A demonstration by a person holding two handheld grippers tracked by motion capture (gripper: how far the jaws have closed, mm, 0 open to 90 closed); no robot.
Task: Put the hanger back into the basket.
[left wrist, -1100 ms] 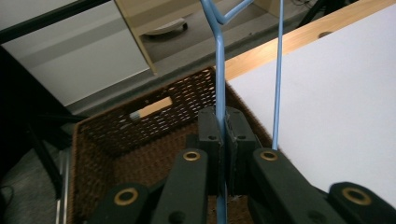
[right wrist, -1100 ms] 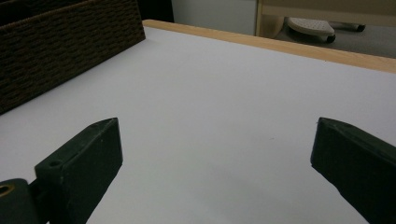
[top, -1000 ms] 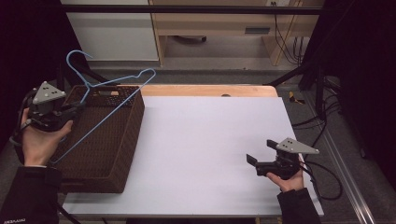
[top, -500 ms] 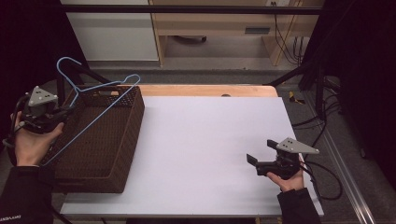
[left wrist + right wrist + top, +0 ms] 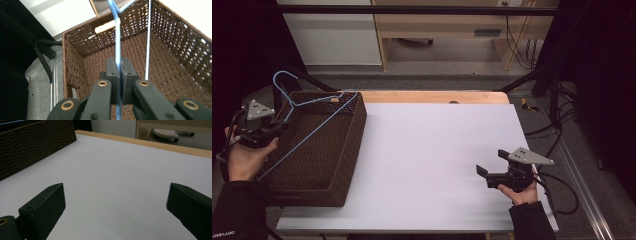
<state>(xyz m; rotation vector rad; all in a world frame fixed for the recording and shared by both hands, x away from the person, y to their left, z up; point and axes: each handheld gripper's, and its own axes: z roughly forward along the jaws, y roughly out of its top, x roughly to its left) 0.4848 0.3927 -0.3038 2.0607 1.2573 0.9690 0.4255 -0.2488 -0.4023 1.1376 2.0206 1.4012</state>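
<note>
High view: the left tongs [image 5: 271,131] grip a blue wire hanger [image 5: 312,120] slanting over the brown wicker basket [image 5: 343,150] at the worktop's [image 5: 427,145] left edge; the right tongs [image 5: 486,172] rest low on the worktop, well apart. Left gripper view: both pads clamp the hanger's wire [image 5: 118,45] above the basket interior [image 5: 160,62]. Right gripper view: jaws spread wide, holding nothing, over bare worktop [image 5: 112,177].

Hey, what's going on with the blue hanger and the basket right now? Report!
Left gripper shut on blue hanger, holding it over the brown basket. Right gripper open, low over the white table. Nothing in the way.
</note>
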